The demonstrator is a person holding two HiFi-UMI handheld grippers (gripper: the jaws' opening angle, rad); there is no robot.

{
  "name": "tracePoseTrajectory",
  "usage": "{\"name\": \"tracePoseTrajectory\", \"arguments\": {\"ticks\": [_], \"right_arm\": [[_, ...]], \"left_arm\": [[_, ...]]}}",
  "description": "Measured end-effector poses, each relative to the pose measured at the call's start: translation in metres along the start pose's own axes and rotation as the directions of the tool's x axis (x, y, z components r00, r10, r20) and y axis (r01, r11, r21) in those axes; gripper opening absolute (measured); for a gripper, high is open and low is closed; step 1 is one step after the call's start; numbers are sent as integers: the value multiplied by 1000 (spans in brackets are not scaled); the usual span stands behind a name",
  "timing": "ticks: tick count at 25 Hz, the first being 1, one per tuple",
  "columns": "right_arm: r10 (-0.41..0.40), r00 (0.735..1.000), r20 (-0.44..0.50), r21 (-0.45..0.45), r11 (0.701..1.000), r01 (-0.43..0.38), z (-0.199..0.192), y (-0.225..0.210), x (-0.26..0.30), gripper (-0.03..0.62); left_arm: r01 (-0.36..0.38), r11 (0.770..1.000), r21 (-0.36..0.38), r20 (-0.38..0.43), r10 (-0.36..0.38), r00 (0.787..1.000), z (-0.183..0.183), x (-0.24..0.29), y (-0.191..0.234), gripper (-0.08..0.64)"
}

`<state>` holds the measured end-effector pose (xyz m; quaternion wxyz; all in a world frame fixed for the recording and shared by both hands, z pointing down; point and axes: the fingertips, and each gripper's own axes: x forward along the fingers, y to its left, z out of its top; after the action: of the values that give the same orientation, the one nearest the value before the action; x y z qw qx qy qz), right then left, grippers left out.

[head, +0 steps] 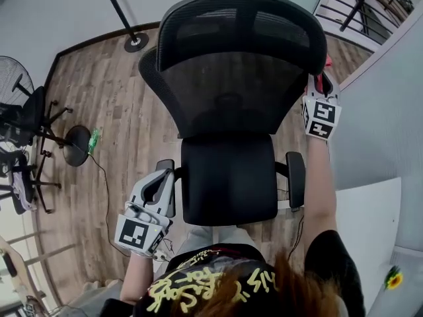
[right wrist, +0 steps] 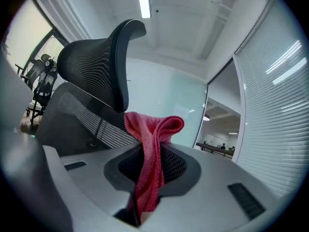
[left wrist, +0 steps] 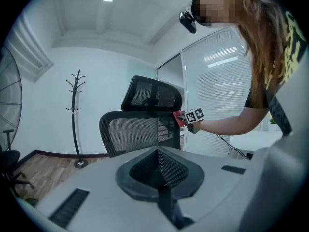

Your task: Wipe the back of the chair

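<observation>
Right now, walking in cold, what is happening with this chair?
A person stands over a black office chair, a gripper in each hand. The right gripper clamps a red cloth at the right edge of the backrest. The left gripper, shut and empty, hangs beside the seat.

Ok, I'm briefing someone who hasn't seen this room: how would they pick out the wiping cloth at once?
Find the black mesh office chair in the middle of the room and go to the edge of its back on the person's right. There the right gripper is shut on a folded pink-red cloth, the only red, soft thing among black mesh and grey plastic.
</observation>
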<state>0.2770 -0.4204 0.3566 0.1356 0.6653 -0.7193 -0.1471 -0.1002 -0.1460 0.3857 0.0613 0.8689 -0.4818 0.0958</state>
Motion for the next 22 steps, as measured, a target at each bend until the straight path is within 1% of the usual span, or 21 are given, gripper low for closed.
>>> {"name": "tracePoseTrajectory", "arguments": {"ticks": [4, 7, 10, 13, 17, 20, 22], "right_arm": [[-6, 1000, 11, 47, 999, 6, -1, 5, 4, 61], [-16, 1000, 23, 52, 999, 15, 1, 12, 7, 61], [-18, 999, 28, 63, 998, 16, 3, 21, 9, 61], [0, 999, 35, 59, 998, -2, 6, 36, 13, 60], [40, 998, 49, 55, 998, -43, 13, 58, 18, 61], [54, 997, 55, 66, 996, -58, 18, 70, 21, 61], [61, 996, 62, 77, 995, -66, 21, 78, 22, 61]], "left_arm": [[-34, 999, -17, -32, 34, 999, -6, -4, 11, -6], [-48, 999, -24, -27, 48, 998, -6, -8, 18, -6], [-42, 999, -28, -12, 41, 999, -9, -10, 21, -6], [-42, 999, -31, -8, 42, 999, -12, -10, 23, -6], [-66, 997, -38, -21, 65, 998, -13, -14, 27, -6], [-76, 996, -37, -16, 76, 997, -15, -21, 29, -6], [-91, 995, -40, -26, 90, 996, -16, -24, 32, -6]]}}
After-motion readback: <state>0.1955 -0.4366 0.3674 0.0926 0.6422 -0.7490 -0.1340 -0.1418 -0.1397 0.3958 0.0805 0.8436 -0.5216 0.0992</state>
